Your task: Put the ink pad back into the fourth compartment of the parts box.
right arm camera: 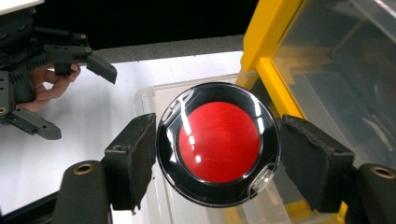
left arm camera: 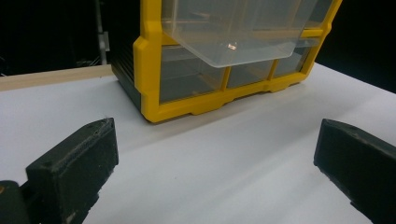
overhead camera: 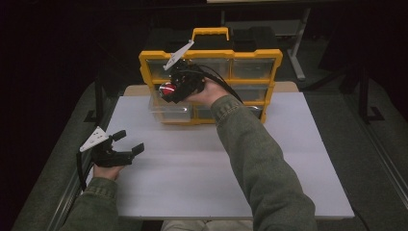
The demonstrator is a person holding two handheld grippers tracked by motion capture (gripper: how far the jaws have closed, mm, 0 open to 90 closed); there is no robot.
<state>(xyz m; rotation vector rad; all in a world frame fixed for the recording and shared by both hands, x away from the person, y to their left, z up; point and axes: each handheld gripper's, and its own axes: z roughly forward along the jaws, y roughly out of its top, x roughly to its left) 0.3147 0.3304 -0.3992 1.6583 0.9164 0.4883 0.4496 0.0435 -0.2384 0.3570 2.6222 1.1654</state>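
**Holding a red disc over the pulled-out drawer**

Gripping a round red disc (right arm camera: pixel 218 143) with a glossy black rim, our right gripper (overhead camera: pixel 169 91) has its jaws pressed against the disc's two sides, as the right gripper view shows plainly. We hold it in front of the yellow organizer (overhead camera: pixel 210 57), which stands at the far edge of the white table (overhead camera: pixel 202 168), near the middle of that edge. Just below the disc a clear drawer (right arm camera: pixel 154 100) juts out of the organizer's frame toward us; in the left gripper view the same drawer (left arm camera: pixel 233 32) hangs out over the lower compartments. Whether the disc touches the drawer we cannot tell.

Our left gripper (overhead camera: pixel 127 144) rests near the table's left edge, well apart from the organizer, with its jaws standing wide and nothing between them but bare table surface. The left hand (overhead camera: pixel 107 171) holds it low over the table
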